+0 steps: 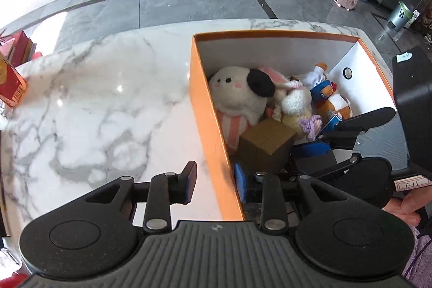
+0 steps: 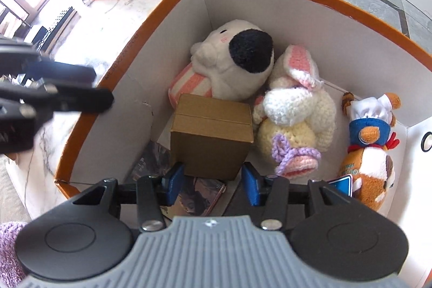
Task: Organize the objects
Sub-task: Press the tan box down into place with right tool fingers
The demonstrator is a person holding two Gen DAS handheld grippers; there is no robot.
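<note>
We had our right gripper (image 2: pixel 213 182) down inside the orange box (image 2: pixel 129 45), fingers apart either side of the small cardboard box (image 2: pixel 210 136) but not visibly pressing it — it stood among the plush toys. Our left gripper (image 1: pixel 216 180) straddled the wall, fingers apart — nothing held.

Bright daylight, glare on marble table (image 1: pixel 94 88) (blown-out window), fisheye-bent edges
</note>
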